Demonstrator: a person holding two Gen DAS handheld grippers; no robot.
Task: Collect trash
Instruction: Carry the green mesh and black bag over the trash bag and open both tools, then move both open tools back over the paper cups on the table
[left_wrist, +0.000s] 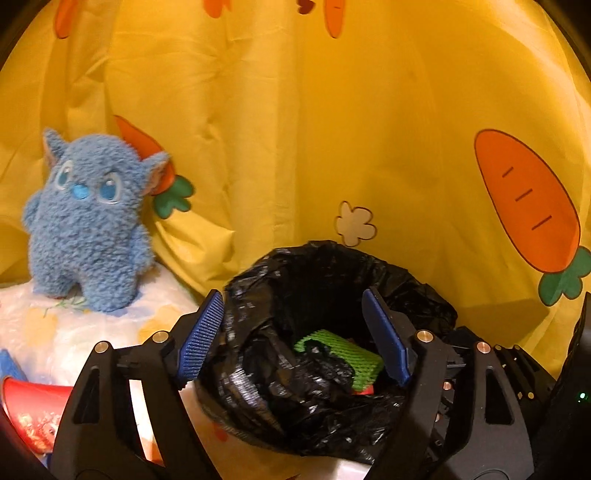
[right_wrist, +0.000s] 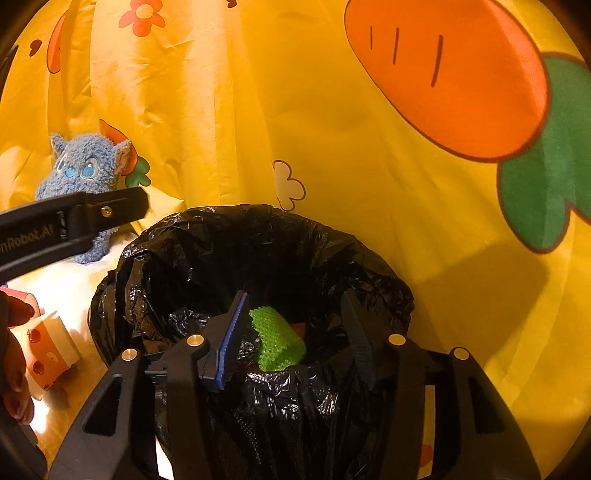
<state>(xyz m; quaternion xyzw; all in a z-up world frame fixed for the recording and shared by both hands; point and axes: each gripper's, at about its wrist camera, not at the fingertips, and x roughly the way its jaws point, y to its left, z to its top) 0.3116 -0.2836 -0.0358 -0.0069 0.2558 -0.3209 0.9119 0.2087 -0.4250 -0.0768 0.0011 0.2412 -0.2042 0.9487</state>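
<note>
Green foam netting (left_wrist: 338, 356) lies in the black bin bag (left_wrist: 258, 387), beneath both spread, empty tools (left_wrist: 295, 336).

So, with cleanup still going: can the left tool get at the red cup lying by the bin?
Probably yes. The left tool stands open and empty over the bin bag; the red cup lies beside it with nothing visible between.
</note>
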